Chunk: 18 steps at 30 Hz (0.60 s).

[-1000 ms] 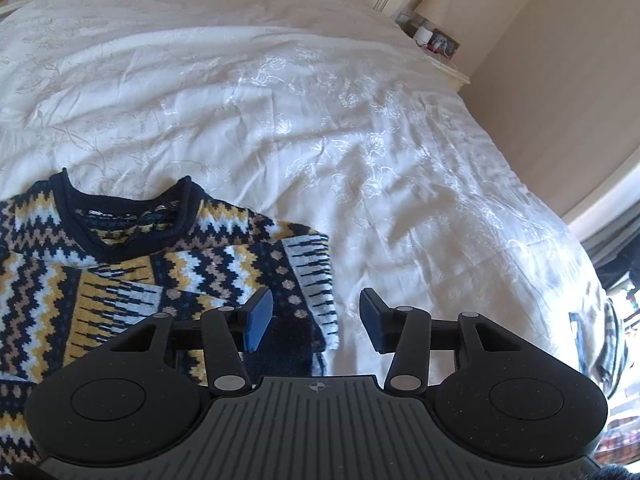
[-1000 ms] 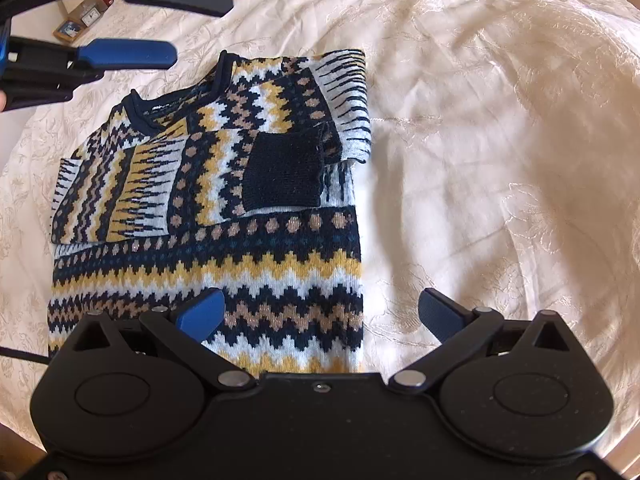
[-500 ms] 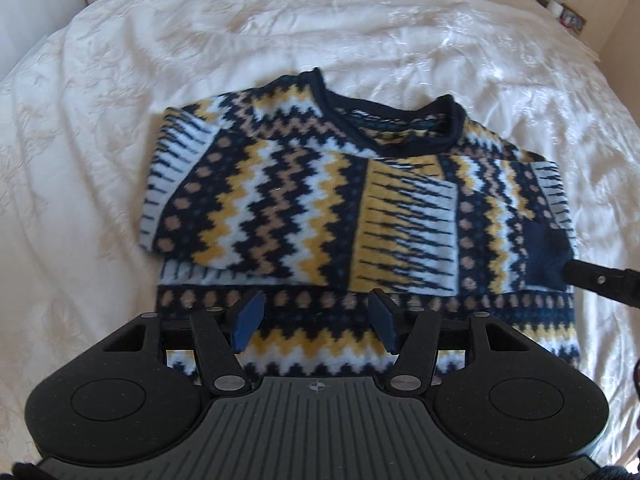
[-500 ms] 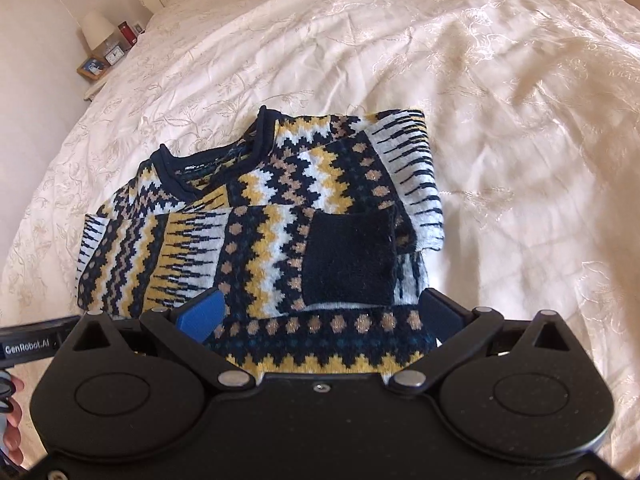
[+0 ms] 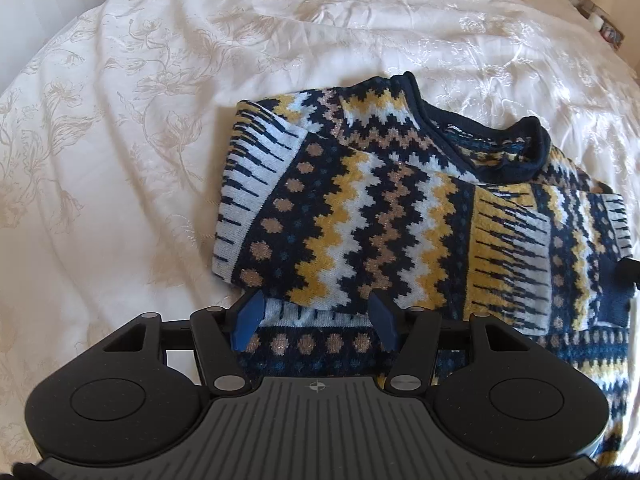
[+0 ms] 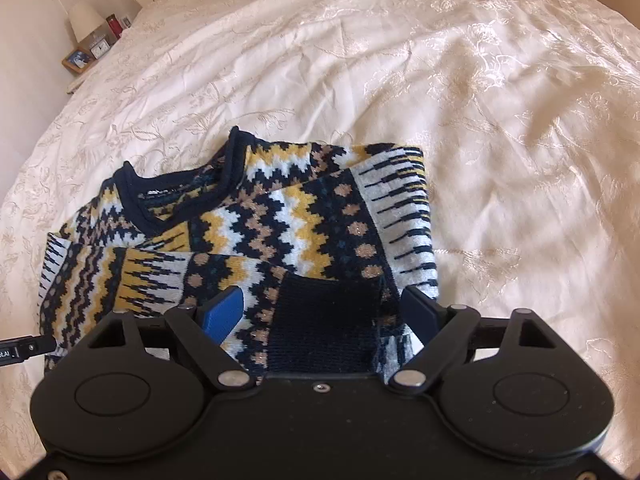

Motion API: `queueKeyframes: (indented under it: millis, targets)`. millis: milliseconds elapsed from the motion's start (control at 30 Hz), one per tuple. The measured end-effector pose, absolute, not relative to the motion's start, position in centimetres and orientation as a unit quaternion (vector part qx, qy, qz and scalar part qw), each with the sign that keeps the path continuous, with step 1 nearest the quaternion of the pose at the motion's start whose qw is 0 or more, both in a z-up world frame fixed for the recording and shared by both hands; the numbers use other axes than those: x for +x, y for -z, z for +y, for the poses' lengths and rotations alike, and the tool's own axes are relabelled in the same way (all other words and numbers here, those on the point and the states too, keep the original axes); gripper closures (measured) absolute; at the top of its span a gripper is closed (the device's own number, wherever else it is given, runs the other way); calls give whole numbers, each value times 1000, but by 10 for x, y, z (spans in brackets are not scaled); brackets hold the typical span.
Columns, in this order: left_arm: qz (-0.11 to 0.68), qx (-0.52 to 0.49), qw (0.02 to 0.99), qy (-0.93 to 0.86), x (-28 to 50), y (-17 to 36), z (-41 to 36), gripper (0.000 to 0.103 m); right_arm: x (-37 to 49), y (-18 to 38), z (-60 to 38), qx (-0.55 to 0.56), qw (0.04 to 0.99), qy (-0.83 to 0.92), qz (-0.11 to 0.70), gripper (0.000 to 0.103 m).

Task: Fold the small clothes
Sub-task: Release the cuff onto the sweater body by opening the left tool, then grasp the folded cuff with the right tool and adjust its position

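Observation:
A knitted sweater [image 5: 360, 208] in navy, yellow, white and tan zigzags lies flat on the white bedspread [image 5: 120, 140], both sleeves folded across its chest. My left gripper [image 5: 316, 322] hovers over the sweater's left side just below the folded sleeve, jaws half apart with cloth under them, not pinched. My right gripper [image 6: 320, 314] points down over the navy cuff [image 6: 324, 320] near the sweater's [image 6: 280, 216] right edge. Its jaws are closing, the cuff lies between the blue pads [image 6: 222, 312], and they do not press on it.
The embroidered bedspread [image 6: 480, 100] stretches wide on all sides. A bedside table with lamp, clock and picture frame [image 6: 88, 44] stands far left in the right wrist view. A tip of the other gripper [image 5: 628, 272] shows at the sweater's right edge.
My left gripper swung from the sweater's right side across to its left and came down closer. My right gripper advanced from the hem up to the cuff, and its jaws narrowed.

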<state>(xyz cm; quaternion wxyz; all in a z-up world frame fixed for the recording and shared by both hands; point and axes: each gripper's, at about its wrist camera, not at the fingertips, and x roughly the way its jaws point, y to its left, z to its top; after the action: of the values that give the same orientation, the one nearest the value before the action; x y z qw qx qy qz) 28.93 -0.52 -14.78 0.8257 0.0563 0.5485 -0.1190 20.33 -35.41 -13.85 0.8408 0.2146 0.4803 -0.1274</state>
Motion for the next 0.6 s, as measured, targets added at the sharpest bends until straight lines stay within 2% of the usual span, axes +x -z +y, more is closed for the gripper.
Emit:
queueKeyframes:
  millis: [33,100,133,167,200,233,267,300,433,600]
  targets:
    - [550,56,824,121,290,149,-7,47,203,141,-356,216,839,126,483,20]
    - [552,57,822,125,290,152,-10,47,204,146,-360,222,836,121,487,39]
    - [553,58,822,126,290,153,-11,47,204,148,-361,222,834,120,491,45]
    - [553,59,821,127,290,154,-12,47,205,151,-362,222,831,122,496,60]
    - [554,60,820,128,290,155,-13,47,205,153,-363,223,829,124,498,68]
    - [555,61,820,128,290,155,-14,47,204,154,-365,228,827,125,499,71]
    - [555,61,820,128,290,156,-15,47,203,154,-367,235,826,122,498,81]
    - [554,61,820,127,291,156,-16,47,203,154,-368,242,825,118,497,86]
    - [545,60,827,127,294,153,-16,47,205,146,-365,232,831,109,494,91]
    - [533,57,835,126,311,149,-18,47,214,102,-364,215,863,88,449,92]
